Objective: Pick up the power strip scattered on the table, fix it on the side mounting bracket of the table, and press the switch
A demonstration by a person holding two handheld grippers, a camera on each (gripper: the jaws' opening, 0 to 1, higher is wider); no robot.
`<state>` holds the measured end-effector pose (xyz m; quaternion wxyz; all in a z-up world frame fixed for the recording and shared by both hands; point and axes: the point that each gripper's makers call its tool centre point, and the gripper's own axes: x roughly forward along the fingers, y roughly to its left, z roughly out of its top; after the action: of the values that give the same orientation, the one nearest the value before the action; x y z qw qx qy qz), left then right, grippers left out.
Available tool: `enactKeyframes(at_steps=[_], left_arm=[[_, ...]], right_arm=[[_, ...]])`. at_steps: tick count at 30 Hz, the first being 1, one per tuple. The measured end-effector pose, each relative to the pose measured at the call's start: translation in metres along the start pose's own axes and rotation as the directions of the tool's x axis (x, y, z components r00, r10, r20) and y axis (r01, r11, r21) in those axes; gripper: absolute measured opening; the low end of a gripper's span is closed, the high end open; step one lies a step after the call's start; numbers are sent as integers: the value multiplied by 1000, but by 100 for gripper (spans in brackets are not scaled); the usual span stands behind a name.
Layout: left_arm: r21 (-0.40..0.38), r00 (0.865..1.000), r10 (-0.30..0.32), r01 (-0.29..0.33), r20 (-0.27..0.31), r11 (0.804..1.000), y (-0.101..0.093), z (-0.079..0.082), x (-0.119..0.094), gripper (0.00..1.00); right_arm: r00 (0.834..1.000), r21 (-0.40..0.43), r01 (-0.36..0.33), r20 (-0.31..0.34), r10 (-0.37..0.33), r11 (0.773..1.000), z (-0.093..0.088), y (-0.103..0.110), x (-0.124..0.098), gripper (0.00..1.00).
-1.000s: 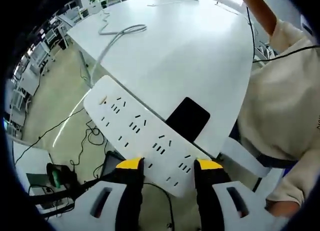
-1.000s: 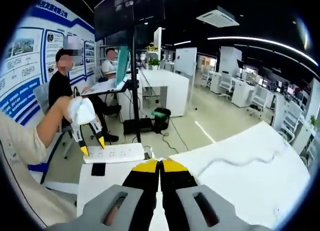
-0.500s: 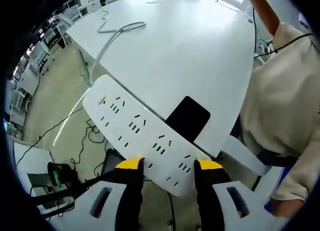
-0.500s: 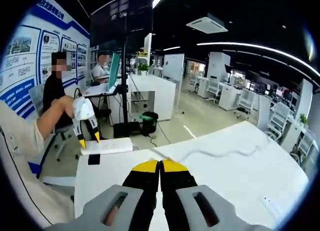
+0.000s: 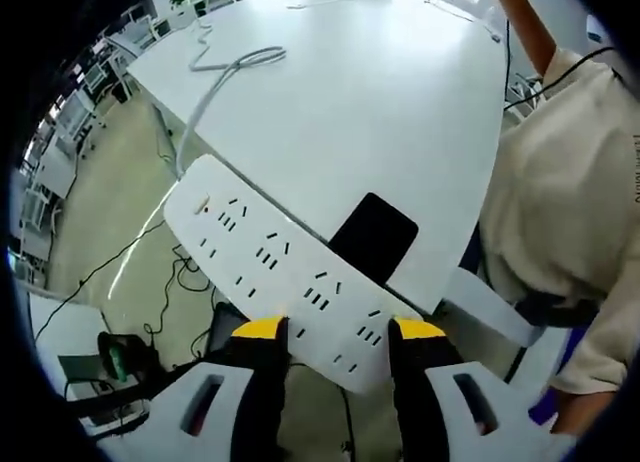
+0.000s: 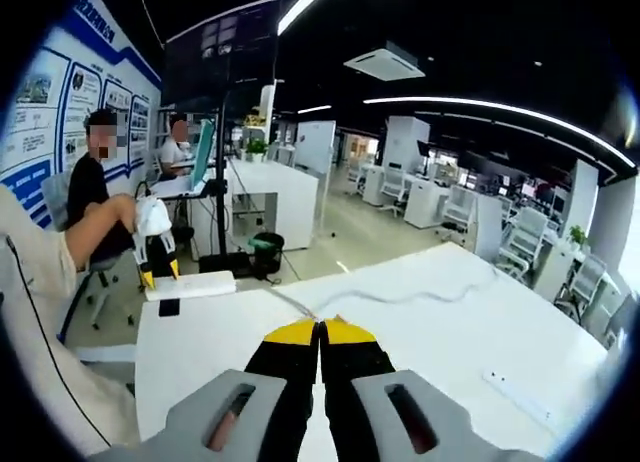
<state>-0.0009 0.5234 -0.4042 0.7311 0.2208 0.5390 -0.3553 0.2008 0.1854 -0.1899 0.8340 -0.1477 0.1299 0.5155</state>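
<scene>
A white power strip (image 5: 262,254) with several sockets lies along the table's edge, its near end between the yellow tips of my left gripper (image 5: 340,330), which is shut on it. Next to it, a black rectangular bracket (image 5: 374,236) sits at the edge of the white table (image 5: 380,102). The strip's white cable (image 5: 232,66) loops across the far tabletop. In the right gripper view, my right gripper (image 6: 320,331) is shut on nothing above the table. Far to its left there, the left gripper (image 6: 155,270) holds the power strip (image 6: 192,285) beside the bracket (image 6: 169,307).
A person in a cream top (image 5: 560,212) stands close at the right of the table. A second white strip (image 6: 522,396) lies on the table's right part. Two people (image 6: 90,192) sit at a desk beyond, with dark cables (image 5: 150,282) on the floor below the table edge.
The right gripper view has drawn back and tilted, so more tabletop shows and the left gripper looks smaller. The left gripper keeps its hold on the strip at the same spot.
</scene>
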Motion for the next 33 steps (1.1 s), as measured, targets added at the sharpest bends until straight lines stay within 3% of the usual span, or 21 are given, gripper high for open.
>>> enactKeyframes(at_steps=[6, 11, 14, 19, 23, 26, 29, 30, 33], left_arm=[[15, 1000, 13, -13, -1, 1000, 1, 0, -1, 46], [63, 999, 40, -42, 21, 997, 1, 4, -8, 47], [72, 993, 78, -85, 89, 994, 6, 15, -18, 47], [107, 967, 139, -164, 213, 981, 12, 40, -32, 50], [121, 923, 182, -235, 340, 964, 13, 70, -44, 54], [102, 869, 231, -303, 437, 948, 15, 95, -54, 55], [67, 836, 262, -334, 483, 940, 18, 107, -61, 55], [36, 788, 292, -369, 543, 929, 22, 119, -71, 55], [-7, 716, 301, -382, 630, 924, 19, 136, -83, 57]], right_arm=[[999, 11, 37, 25, -37, 999, -5, -6, -21, 0], [997, 27, 67, 26, -67, 997, -24, -12, -34, 0], [997, 48, 72, 24, -74, 996, -34, -14, -38, 0], [994, 86, 93, 52, -98, 992, -43, -18, -48, 0], [991, 106, 104, 71, -112, 989, -52, -20, -57, 0], [990, 118, 115, 71, -124, 986, -57, -23, -67, 0], [990, 111, 130, 47, -136, 985, -67, -26, -77, 0], [989, 108, 137, 40, -142, 985, -70, -26, -79, 0], [986, 98, 162, 34, -166, 982, -74, -26, -90, 0]])
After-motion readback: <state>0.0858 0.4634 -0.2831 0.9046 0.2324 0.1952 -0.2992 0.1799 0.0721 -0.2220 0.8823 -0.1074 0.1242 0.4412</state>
